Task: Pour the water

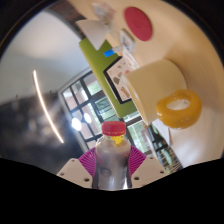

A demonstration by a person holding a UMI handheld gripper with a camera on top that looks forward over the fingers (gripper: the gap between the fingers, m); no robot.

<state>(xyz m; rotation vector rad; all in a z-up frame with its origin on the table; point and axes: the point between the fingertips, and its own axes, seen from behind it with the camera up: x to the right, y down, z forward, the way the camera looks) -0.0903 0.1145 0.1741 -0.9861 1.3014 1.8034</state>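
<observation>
Gripper (112,170): clenched on one bottle (113,155), a pad pressing each side.
Bottle: clear, red cap, tilted view.
Beyond: one cream bowl (158,80), one yellow tape roll (177,108).

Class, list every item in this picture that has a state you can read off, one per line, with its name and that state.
bottle: cap on, clamped between the fingers.
gripper: shut on the bottle.
yellow cup: mouth open, nothing seen inside.
cream bowl: beside the yellow cup, inside hidden.
red lid: lying apart from the bowl.
</observation>
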